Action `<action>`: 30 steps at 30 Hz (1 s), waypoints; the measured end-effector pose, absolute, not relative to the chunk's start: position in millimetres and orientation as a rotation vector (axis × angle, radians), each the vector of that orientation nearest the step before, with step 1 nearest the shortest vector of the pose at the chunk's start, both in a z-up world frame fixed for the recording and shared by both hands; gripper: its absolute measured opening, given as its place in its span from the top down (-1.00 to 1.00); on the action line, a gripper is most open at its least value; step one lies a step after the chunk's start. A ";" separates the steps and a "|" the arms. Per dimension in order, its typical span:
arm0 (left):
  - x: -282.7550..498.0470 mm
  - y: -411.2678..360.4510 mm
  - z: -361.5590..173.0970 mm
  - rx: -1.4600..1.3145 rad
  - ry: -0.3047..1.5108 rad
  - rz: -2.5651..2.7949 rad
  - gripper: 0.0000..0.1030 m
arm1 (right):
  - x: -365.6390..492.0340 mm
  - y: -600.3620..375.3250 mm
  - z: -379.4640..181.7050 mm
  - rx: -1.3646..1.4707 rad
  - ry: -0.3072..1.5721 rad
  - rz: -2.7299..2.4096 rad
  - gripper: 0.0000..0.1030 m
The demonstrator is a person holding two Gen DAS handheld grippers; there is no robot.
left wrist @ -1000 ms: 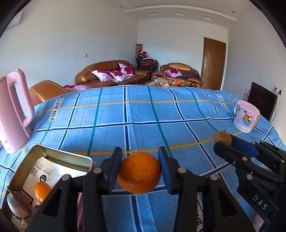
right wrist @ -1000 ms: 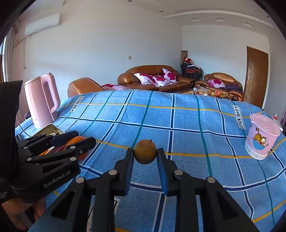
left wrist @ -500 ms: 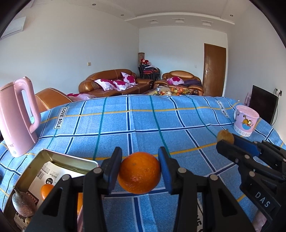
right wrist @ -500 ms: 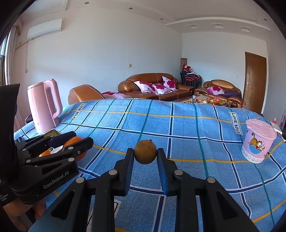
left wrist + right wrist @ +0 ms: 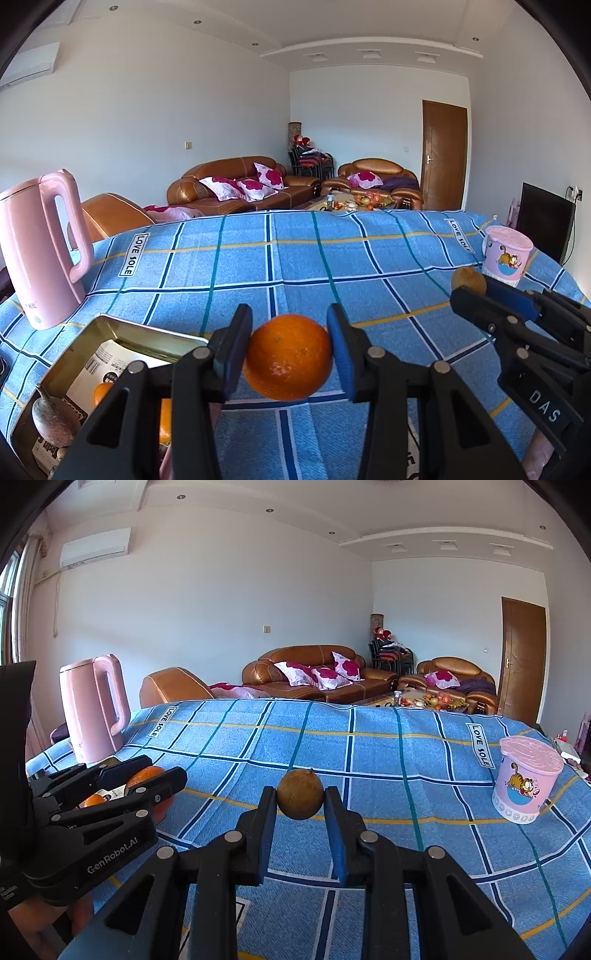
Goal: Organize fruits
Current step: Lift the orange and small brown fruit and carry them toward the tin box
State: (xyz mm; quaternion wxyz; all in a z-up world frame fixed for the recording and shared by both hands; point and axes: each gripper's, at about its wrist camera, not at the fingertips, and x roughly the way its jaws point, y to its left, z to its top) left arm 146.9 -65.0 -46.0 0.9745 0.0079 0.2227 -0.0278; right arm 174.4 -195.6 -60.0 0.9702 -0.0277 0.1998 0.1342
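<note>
Left gripper (image 5: 290, 345) is clamping the orange (image 5: 288, 357), both pads pressing on its sides, fruit hanging clear above the blue plaid cloth (image 5: 295, 258). Right gripper (image 5: 300, 805) is clamping a small brown fruit (image 5: 300, 794) the same way, pads touching both sides, fruit hanging off the cloth too. Taking the tin (image 5: 110, 332) as reference: it is sitting on the cloth at the near left corner, open, with printed card lining the bottom. The left gripper is hovering just right of the tin's right rim, the orange sitting beyond that rim, not over the tin. The right gripper is showing well right of the tin, past the left one, its brown fruit (image 5: 468, 280) poking out at the tips. Inside the tin an orange fruit (image 5: 102, 393) is lying near the middle and a dull reddish-brown fruit (image 5: 55, 421) with a stem is lying at the near left end; the gripper body is hiding another bit of orange at the tin's near right, so I can't tell what that is. Pink kettle (image 5: 40, 254) is standing just behind the tin's left end, handle facing right. Pink lidded cup (image 5: 508, 254) with a cartoon cat is standing on the far right of the cloth, well apart from the tin. In the right wrist view the left gripper (image 5: 162, 775) is appearing at left with the orange (image 5: 146, 775) between its fingers, the tin mostly hidden behind it.
</note>
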 end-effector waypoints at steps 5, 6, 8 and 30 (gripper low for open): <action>143.7 -65.9 -44.3 0.019 0.433 -0.050 0.15 | 173.2 -196.4 -59.1 -0.055 0.393 0.270 0.45; 143.1 -66.0 -44.1 0.020 0.431 -0.049 0.15 | 172.4 -196.8 -58.8 -0.055 0.391 0.269 0.45; 141.2 -66.0 -43.5 0.020 0.425 -0.048 0.16 | 171.6 -197.1 -58.5 -0.054 0.387 0.269 0.45; 124.4 -62.1 -39.3 0.012 0.363 -0.030 0.15 | 152.5 -199.3 -54.3 -0.059 0.307 0.263 0.45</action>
